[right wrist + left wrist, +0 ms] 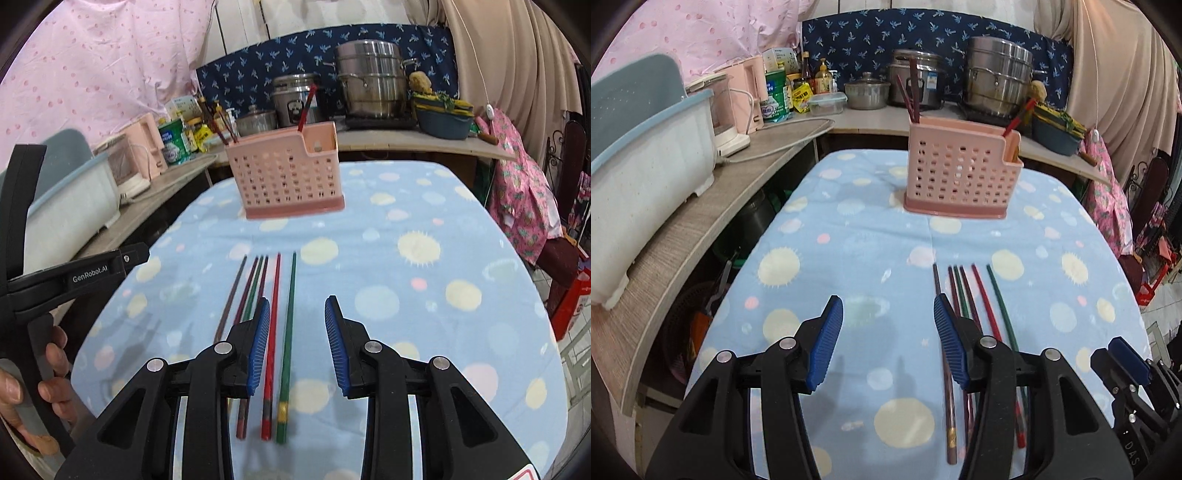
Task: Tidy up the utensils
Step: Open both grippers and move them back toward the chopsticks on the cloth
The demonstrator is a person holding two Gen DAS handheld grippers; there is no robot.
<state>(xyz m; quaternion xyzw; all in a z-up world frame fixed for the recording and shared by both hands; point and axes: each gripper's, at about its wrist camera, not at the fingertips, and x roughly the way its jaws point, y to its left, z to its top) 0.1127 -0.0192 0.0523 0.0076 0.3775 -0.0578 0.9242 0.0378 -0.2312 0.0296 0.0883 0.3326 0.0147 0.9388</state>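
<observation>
Several chopsticks in brown, maroon, green and red lie side by side on the blue dotted cloth. My left gripper hovers open just left of them, with only cloth between its blue pads. My right gripper is open low over the same row. The red chopstick and a green chopstick lie on the cloth under its gap, and the pads do not press on them. At the far end of the table stands a pink perforated holder. It holds dark red chopsticks on its left and a red one on its right.
A wooden shelf along the left carries a white and blue dish tub, a pink appliance and jars. Steel pots and a blue basin stand on the counter behind. A hand holds the left gripper's body at the left edge.
</observation>
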